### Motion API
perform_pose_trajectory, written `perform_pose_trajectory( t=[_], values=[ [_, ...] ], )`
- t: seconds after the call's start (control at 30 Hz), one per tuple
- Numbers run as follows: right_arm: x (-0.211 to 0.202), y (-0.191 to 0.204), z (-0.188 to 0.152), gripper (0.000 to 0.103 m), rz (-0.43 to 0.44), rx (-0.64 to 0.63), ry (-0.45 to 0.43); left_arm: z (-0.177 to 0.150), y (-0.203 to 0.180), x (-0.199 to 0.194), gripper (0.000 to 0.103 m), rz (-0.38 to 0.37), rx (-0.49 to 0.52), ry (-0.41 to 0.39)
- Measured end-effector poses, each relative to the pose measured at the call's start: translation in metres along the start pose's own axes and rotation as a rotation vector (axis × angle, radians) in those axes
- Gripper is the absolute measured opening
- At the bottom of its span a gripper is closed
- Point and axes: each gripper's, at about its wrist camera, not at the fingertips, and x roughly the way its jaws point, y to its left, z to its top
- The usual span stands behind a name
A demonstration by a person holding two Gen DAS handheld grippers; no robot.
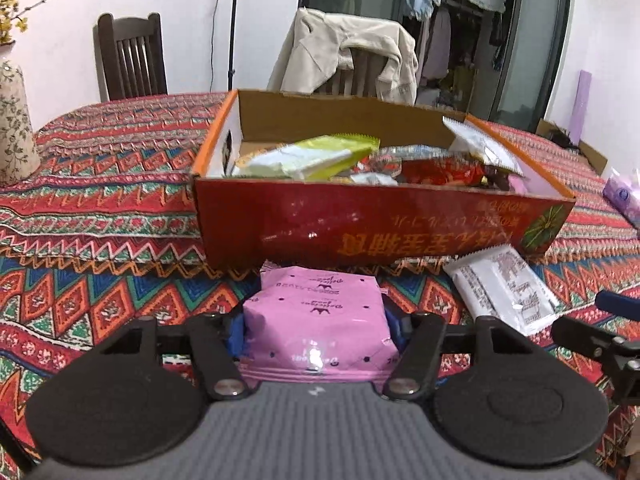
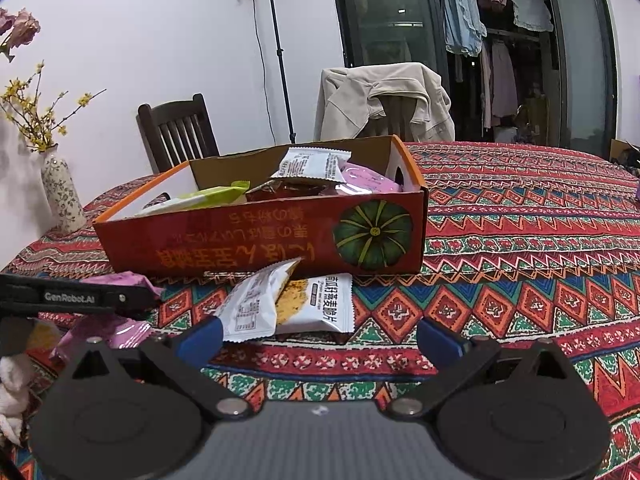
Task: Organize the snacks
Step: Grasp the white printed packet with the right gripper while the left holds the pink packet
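A pink snack packet (image 1: 318, 316) is clenched between the blue fingers (image 1: 236, 334) of the left gripper (image 1: 316, 328), which press on both of its sides, just in front of the red cardboard box (image 1: 360, 224). The box is set on the patterned surface (image 1: 100, 200) and already holds several snack packets, among them a green packet (image 1: 308, 156). The right gripper (image 2: 318, 338) is held with its fingers (image 2: 200, 340) released and wide apart, nothing gripped between them. Two white packets (image 2: 304, 306) are seen just ahead of it, lying overlapped against the front wall of the box.
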Motion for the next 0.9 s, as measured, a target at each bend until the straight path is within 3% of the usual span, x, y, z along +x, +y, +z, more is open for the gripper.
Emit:
perform_pose_trajectory(
  t=[0.33, 0.53, 0.9],
  values=[
    [0.002, 0.001, 0.0, 0.103, -0.012, -0.005, 0.008, -0.004, 0.009, -0.041, 0.063, 0.018, -0.036, -0.188],
    [0.002, 0.012, 0.005, 0.103, -0.063, -0.057, 0.0, -0.004, 0.016, -0.038, 0.063, 0.027, -0.071, -0.206],
    [0.021, 0.06, 0.032, 0.101, -0.073, -0.203, 0.037, -0.007, 0.023, -0.038, 0.063, 0.019, -0.101, -0.211]
  ],
)
